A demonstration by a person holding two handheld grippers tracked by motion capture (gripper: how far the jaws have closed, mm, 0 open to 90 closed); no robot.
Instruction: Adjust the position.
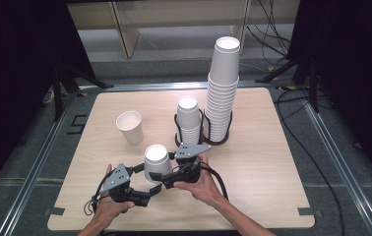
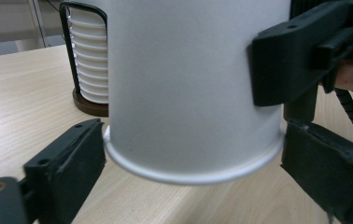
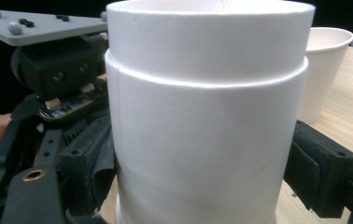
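Item in hand: inverted paper cup (image 1: 157, 161), white, rolled rim downward, near the front middle of the table (image 1: 272, 167), between both tools. Seen from the left gripper view, rim apparently raised a little off the wood. Faint step around the wall below the top in the right gripper view; possibly two cups nested, cannot tell for certain.

Right gripper (image 1: 170, 170): clamped across the cup wall, a pad pressed on each side, carrying the cup.

Left gripper (image 1: 138, 173): jaws spread wide, flanking the rim low down, pads just beside or barely touching it, no squeeze visible; judged released.

Step judged in hand: passing or separating the cup between the two tools. To do well:
- keep the right clamp light, thin paper wall liable to dent;
- bring the left pads in squarely on the rolled rim, the stiffest part, not on the bare wall;
- pull straight along the cup's axis, no twisting, if an inner cup is to come free;
- hold the cup upright meanwhile.

Surroundings:
- single upright cup (image 1: 130, 126), open mouth up, left of and behind the work, near;
- short stack of inverted cups (image 1: 189, 118) in a black wire holder (image 1: 203, 140), close behind the right gripper;
- tall stack (image 1: 222, 83) in the same holder, easily toppled.

Obstruction: holder and stacks just beyond the right hand (image 1: 199, 184); little room for a forward swing. Front of table free.
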